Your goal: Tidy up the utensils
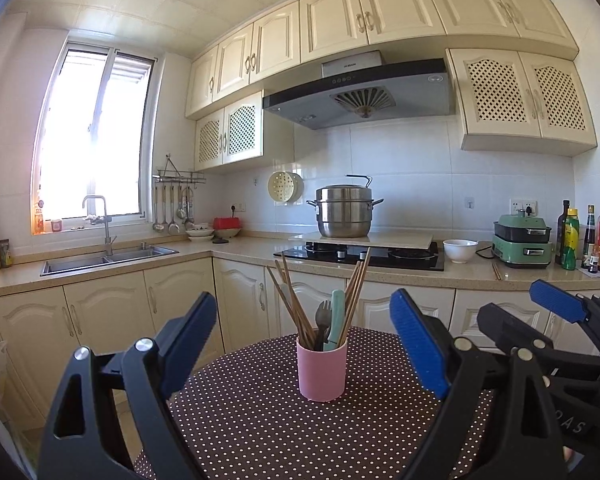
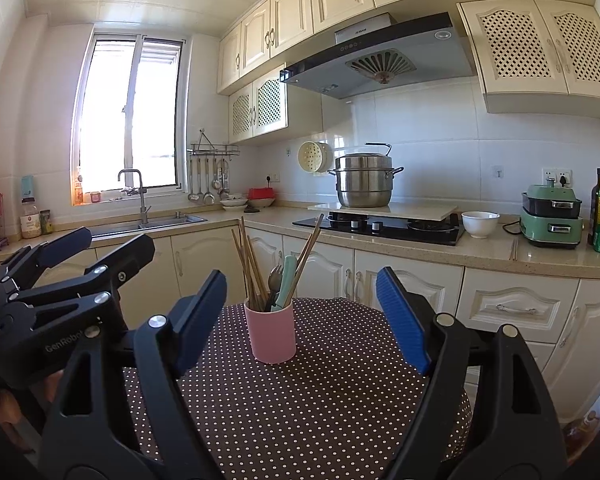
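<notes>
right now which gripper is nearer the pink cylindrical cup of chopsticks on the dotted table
Left, narrowly. The left gripper, open, has the pink cup centred just ahead of its fingers. The right gripper, open, sits alongside, the cup off toward its left finger.

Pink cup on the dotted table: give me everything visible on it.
The pink cup is a plain matte cylinder, plastic or silicone by the look, standing upright on the brown polka-dot tablecloth. It holds wooden chopsticks fanning outward, a dark fork and a mint-green handle. Neither gripper touches it; both stand open, short of it.
</notes>
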`<control>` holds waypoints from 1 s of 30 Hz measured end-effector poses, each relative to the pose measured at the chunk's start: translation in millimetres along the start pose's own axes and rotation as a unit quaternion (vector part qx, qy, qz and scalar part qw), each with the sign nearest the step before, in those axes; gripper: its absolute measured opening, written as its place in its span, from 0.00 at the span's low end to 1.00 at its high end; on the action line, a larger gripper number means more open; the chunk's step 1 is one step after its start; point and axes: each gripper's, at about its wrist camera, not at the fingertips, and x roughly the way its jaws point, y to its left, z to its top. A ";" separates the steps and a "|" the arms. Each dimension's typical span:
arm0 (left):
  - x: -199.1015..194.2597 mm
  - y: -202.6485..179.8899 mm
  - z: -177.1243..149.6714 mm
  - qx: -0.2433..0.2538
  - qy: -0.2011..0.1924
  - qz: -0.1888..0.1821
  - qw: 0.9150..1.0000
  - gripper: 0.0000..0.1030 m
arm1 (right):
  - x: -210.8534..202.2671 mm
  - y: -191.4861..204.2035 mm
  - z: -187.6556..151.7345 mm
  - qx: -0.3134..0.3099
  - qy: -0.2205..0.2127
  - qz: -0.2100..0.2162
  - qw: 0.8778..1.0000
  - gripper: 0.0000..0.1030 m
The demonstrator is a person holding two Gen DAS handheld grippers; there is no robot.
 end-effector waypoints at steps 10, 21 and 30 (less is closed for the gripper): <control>1.7 1.0 0.6 -0.003 0.001 0.000 1.000 0.84 | 2.7 0.5 2.1 0.001 0.001 0.002 1.000 0.74; 3.2 1.0 0.9 -0.006 0.004 -0.002 1.000 0.84 | 4.4 -1.1 2.5 0.004 0.005 0.004 1.000 0.74; 3.7 1.1 0.9 -0.005 0.004 -0.001 1.000 0.84 | 5.6 -1.8 2.7 0.005 0.005 0.005 1.000 0.74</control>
